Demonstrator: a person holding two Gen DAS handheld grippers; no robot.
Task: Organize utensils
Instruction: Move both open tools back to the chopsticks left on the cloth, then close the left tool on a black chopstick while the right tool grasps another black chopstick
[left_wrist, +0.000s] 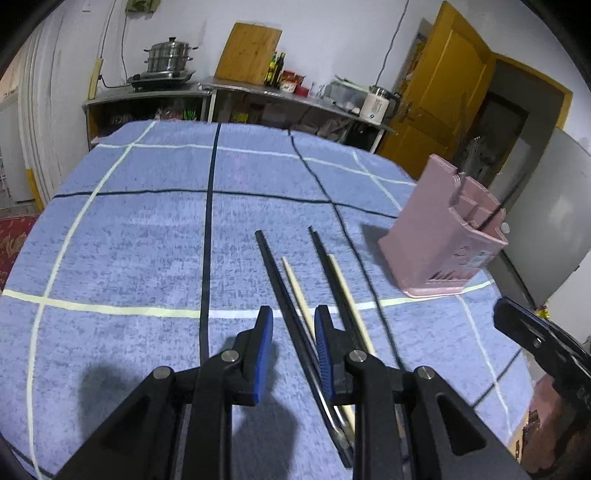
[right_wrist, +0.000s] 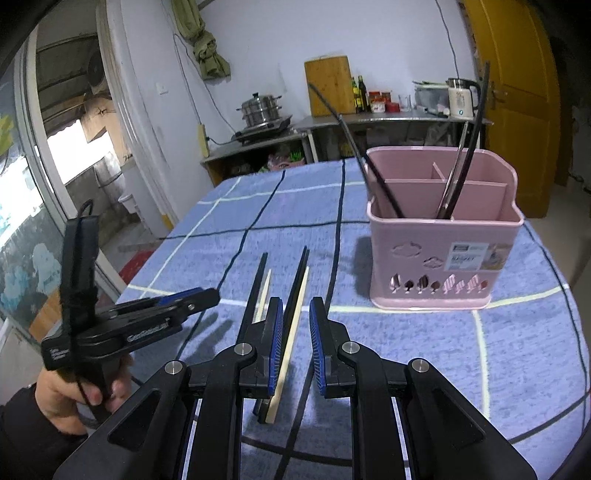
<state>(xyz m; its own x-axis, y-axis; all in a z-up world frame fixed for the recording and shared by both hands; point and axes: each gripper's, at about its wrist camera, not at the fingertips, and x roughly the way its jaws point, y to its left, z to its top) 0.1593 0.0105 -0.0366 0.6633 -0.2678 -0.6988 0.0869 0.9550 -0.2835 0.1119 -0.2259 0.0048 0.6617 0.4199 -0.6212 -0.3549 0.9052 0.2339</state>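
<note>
Four loose chopsticks lie on the blue checked cloth of the surface (left_wrist: 110, 229), two black and two pale, roughly parallel, with their long axes running away from us toward the far edge. We see both pairs of tongs hovering over their near ends, and neither is grasping anything. Our left tongs (left_wrist: 293, 347) stand parted, with a black chopstick (left_wrist: 280, 288) and a pale chopstick (left_wrist: 297, 291) passing through the gap between the blue pads; whether the pads touch them we cannot tell. Our right tongs (right_wrist: 296, 339) are also parted, with the other pale chopstick (right_wrist: 295, 317) running up just inside the left pad and a second black chopstick (right_wrist: 297, 280) beside it. The pink utensil holder (right_wrist: 443, 251) stands upright farther along the cloth and off to the right, well apart from the loose sticks, with a few dark utensils already leaning in its compartments. We judge our right hand the nearer to that holder, and since each stick lies lengthwise along our reach, the tongs close across the narrow width rather than along it
</note>
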